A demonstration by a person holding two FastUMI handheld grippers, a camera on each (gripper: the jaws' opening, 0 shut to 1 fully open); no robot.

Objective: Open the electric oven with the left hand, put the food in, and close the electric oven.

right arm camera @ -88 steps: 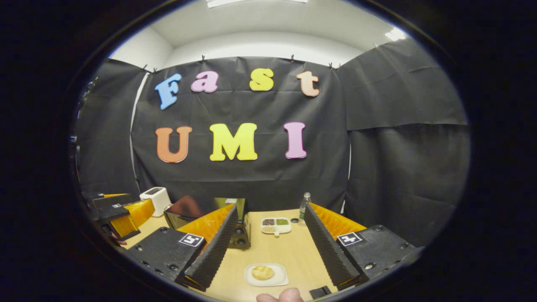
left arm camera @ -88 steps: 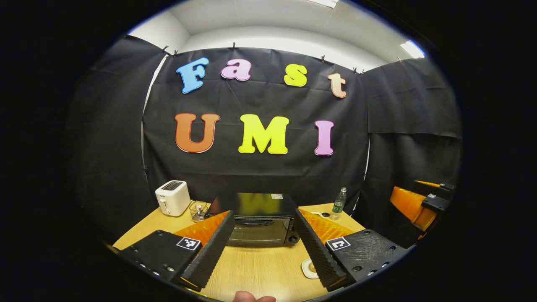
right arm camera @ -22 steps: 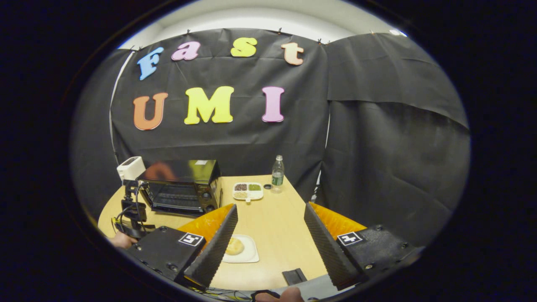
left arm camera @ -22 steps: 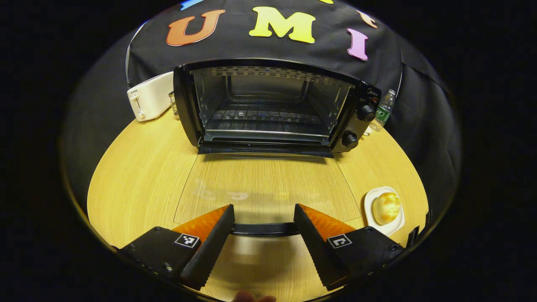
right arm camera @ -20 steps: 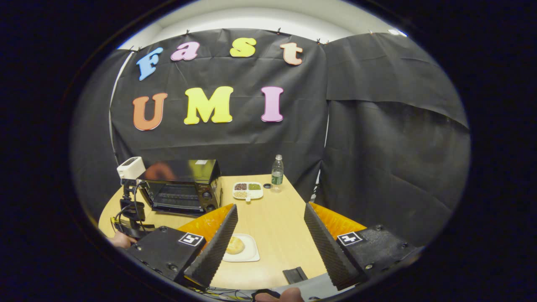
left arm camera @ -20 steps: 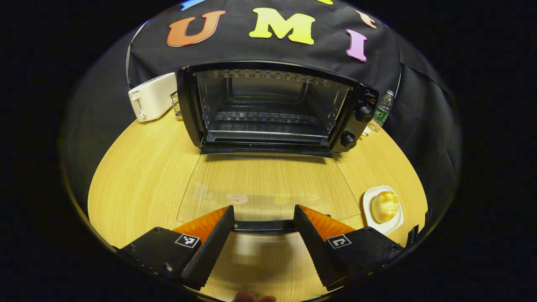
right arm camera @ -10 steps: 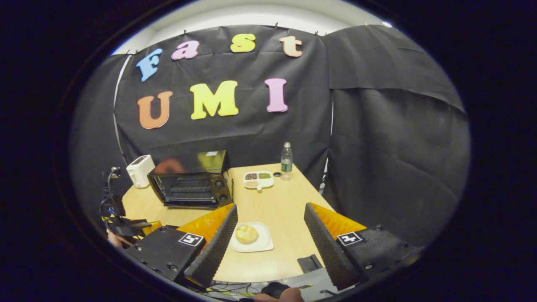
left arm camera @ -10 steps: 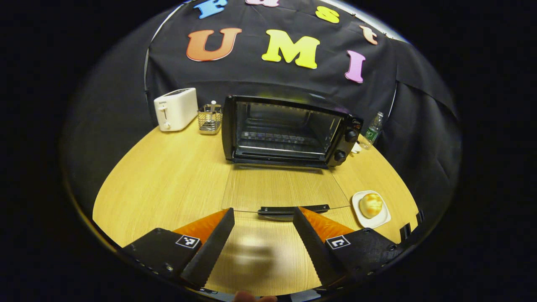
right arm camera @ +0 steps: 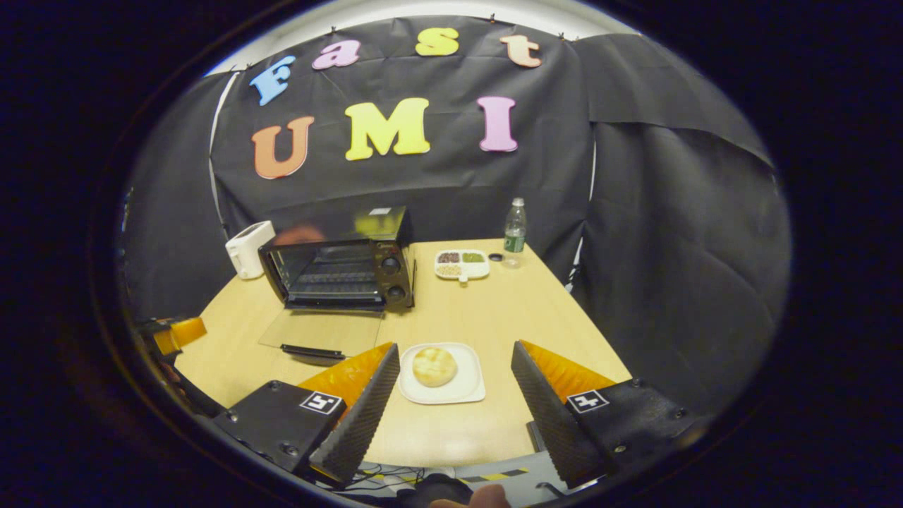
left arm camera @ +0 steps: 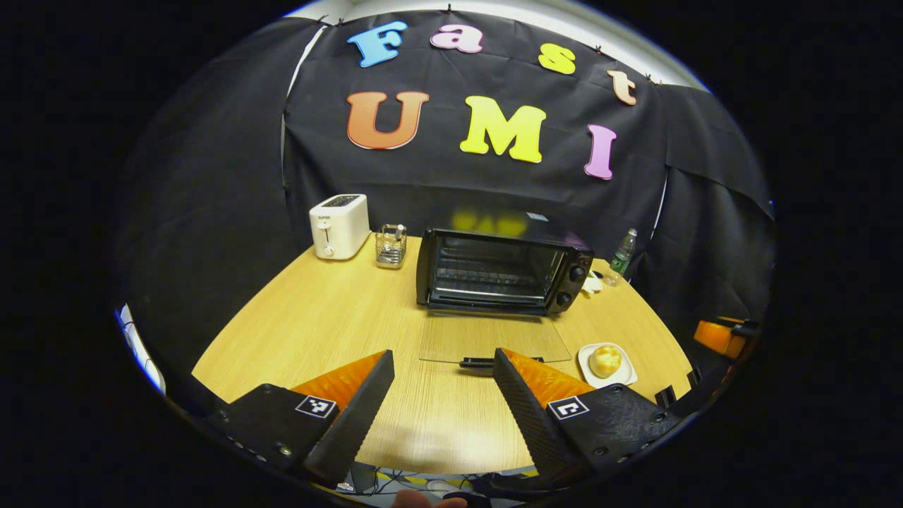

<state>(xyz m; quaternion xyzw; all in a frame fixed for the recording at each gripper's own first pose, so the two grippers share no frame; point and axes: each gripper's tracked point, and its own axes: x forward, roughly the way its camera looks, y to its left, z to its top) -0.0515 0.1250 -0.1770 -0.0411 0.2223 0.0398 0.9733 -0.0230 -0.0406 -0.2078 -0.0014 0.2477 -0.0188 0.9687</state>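
Presently: golden round bun (right arm camera: pixel 434 366) on white square plate (right arm camera: pixel 470 389), light wooden bench (right arm camera: pixel 487 310), directly ahead between spread right claw (right arm camera: pixel 455 395); left claw (left arm camera: pixel 441 402) spread, empty; black electric oven (right arm camera: pixel 338 271) open beyond, left.

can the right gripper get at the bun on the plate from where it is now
Probably yes. The right gripper is open and the bun on its white plate sits just ahead between its fingers, with bare table around it. The open oven door lies off to one side.

A light wood-grain table (left arm camera: pixel 317 331) spreads ahead of the tongs; black cloth walls (right arm camera: pixel 670 233) enclose it, white ceiling (right arm camera: pixel 423 10) above.
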